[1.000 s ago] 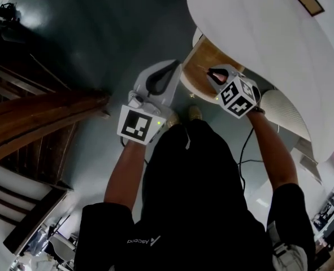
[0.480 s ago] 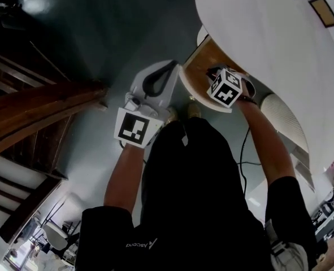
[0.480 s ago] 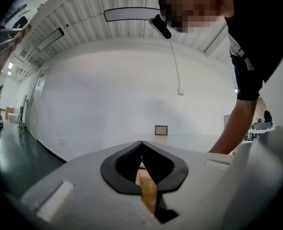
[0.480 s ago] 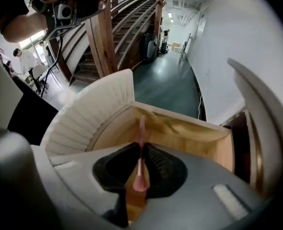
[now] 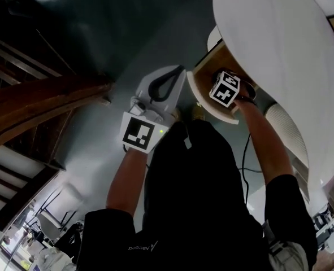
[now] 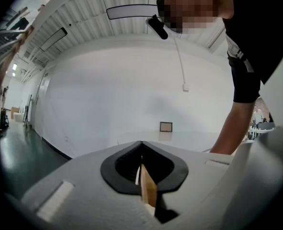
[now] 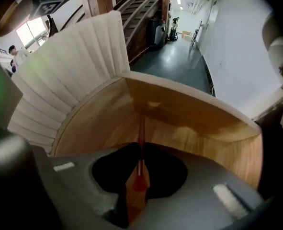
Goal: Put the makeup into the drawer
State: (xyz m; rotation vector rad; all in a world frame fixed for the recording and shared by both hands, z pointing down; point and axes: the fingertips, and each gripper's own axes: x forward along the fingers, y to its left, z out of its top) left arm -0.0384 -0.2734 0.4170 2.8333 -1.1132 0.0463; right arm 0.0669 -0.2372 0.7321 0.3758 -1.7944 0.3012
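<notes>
Right hand-held gripper (image 7: 141, 150) pinches the red makeup stick (image 7: 141, 128) inside the open drawer (image 7: 189, 123); release seemingly remains; left hand-held gripper (image 6: 141, 145) clamps the drawer's rim.

Overhead, the marker cube (image 5: 225, 89) is hiding the jaws of the right gripper (image 7: 141, 145); the slim red makeup (image 7: 140, 176) between them is showing blurred.

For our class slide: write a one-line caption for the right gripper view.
Right gripper, shut on a red makeup stick, points into the open wooden drawer.
</notes>
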